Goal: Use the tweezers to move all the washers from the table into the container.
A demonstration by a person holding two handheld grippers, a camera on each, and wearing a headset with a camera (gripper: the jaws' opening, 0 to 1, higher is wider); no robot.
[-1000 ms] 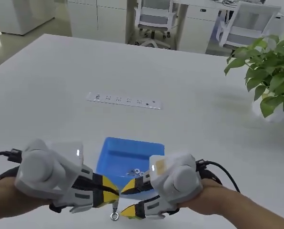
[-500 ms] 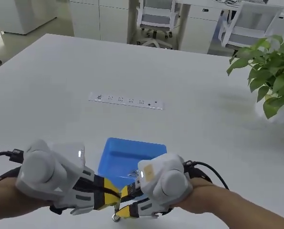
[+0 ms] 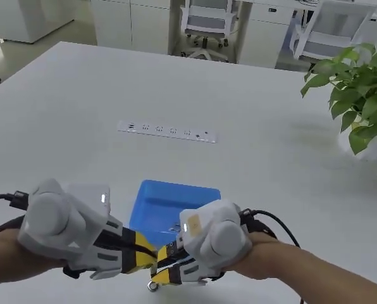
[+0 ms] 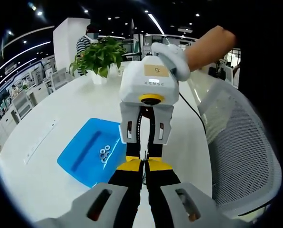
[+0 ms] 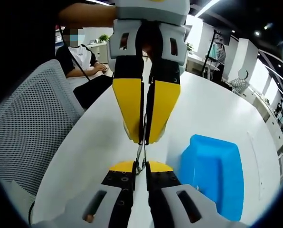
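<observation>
- White workbench (image 3: 271,171) stretches ahead of me, with a power strip (image 3: 166,132) across its middle, a potted plant (image 3: 359,82) at the far right and office chairs (image 3: 204,19) past the far edge.
- The blue container (image 3: 176,199) stands just beyond my two grippers, and a few washers (image 4: 103,153) already lie on its floor.
- My left gripper (image 4: 143,166) and right gripper (image 5: 139,167) meet nose to nose at the near edge of the table. Both are clenched on the tweezers (image 5: 140,152), whose thin steel legs run between the yellow pads.
- A loose washer (image 3: 152,286) lies on the table just under the joined tips, on my side of the container's near wall. I cannot tell whether the tweezer points touch it or hang just above it.
- First risk: two grips on one slim tool. If my hands twist against each other, the legs could skew and the points miss the ring or flick it off along the smooth top.
- Second risk: if I squeeze too hard on the ring's edge it may shoot out sideways. If I squeeze too softly it could drop during the lift over the container wall.
- Third risk: my grippers crowd the spot and hide it from above, so I am judging the pinch half blind.
</observation>
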